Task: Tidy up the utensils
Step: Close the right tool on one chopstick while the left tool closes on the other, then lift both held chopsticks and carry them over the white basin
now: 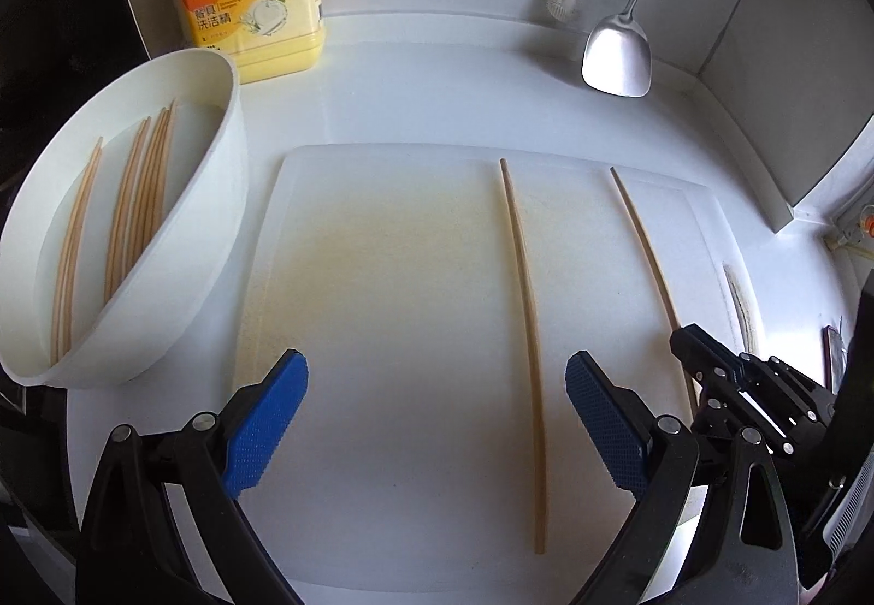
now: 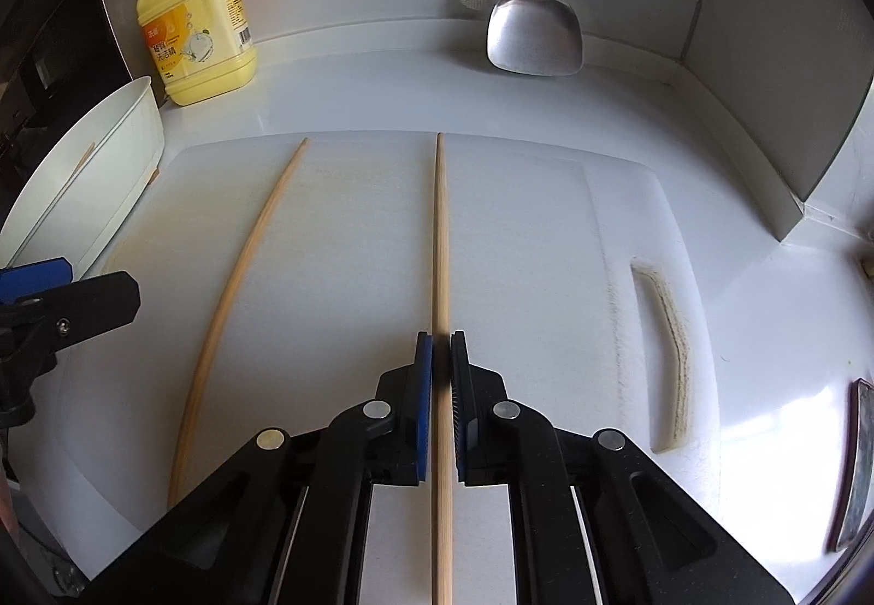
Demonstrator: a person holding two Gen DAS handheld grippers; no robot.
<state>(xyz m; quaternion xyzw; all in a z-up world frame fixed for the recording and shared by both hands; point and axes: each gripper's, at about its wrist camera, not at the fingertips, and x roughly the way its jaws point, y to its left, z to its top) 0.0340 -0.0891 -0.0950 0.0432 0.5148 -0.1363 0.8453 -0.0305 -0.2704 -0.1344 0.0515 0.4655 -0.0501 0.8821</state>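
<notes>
Right gripper (image 2: 441, 354) clamping one chopstick (image 2: 440, 233), second chopstick (image 2: 240, 288) loose, left gripper (image 1: 437, 386) spread

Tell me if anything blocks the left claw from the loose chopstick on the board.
Nothing visible does. The left claw hangs open over the cutting board, and the loose chopstick lies between its fingers on bare board.

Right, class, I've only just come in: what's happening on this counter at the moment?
A person is sorting chopsticks with two hand-held grippers. The right hand-held gripper is shut on one chopstick lying on the white cutting board. The left hand-held gripper hangs open above the board beside a second, loose chopstick. More chopsticks already lie in the white bin on the left.
</notes>
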